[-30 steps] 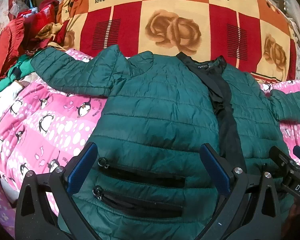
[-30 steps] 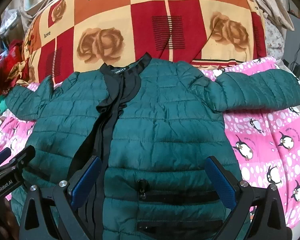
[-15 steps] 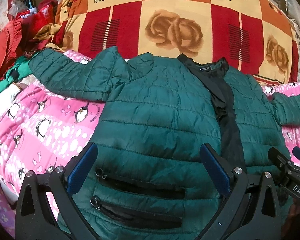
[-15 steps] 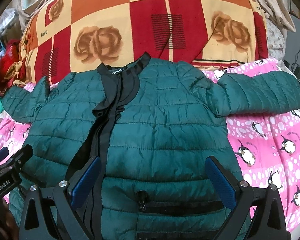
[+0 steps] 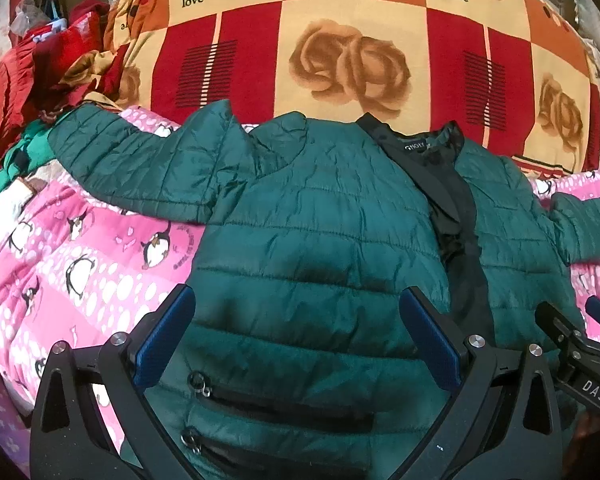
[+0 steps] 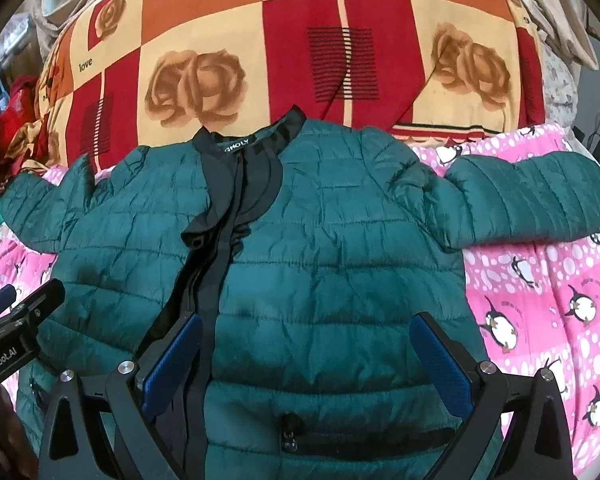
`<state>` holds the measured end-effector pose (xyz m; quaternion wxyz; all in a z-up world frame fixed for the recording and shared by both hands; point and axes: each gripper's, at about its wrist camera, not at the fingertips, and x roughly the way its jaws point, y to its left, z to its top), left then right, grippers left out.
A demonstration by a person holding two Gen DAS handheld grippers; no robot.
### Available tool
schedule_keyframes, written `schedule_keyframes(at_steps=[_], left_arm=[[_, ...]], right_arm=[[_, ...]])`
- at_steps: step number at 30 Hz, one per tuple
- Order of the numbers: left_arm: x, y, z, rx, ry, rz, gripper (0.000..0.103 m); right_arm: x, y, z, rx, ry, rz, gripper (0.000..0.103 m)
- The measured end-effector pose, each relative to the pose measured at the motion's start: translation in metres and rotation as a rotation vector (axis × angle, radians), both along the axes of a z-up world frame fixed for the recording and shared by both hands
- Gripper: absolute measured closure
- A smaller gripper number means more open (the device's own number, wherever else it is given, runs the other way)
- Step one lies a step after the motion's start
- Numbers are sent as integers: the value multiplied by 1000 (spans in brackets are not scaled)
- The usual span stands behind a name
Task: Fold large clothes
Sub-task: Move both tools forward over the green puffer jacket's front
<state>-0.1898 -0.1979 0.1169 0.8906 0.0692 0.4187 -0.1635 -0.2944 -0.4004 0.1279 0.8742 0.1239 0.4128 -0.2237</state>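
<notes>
Green quilted jacket (image 5: 320, 216) lies spread face-up on your pink penguin blanket (image 5: 60, 264), collar against a rose-patterned quilt (image 5: 340, 40). Red clothes (image 5: 32, 64) crowd its left sleeve. Your left gripper (image 5: 298, 334) and right gripper (image 6: 306, 354) hover spread, empty.

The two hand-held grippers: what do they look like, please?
Each hand-held gripper, left and right, has a black angular frame, silver bolts and two flat blue finger pads. White lettering reads "DAS" on the right one, "GenRobot.AI" on the left one. No cables or sleeves are visible.
</notes>
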Motion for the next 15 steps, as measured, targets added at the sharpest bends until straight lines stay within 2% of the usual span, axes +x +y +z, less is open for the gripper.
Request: schedule_keyframes(at_steps=[15], left_arm=[[34, -7, 0, -22, 19, 17, 1]], right_arm=[[29, -9, 0, -8, 5, 4, 0]])
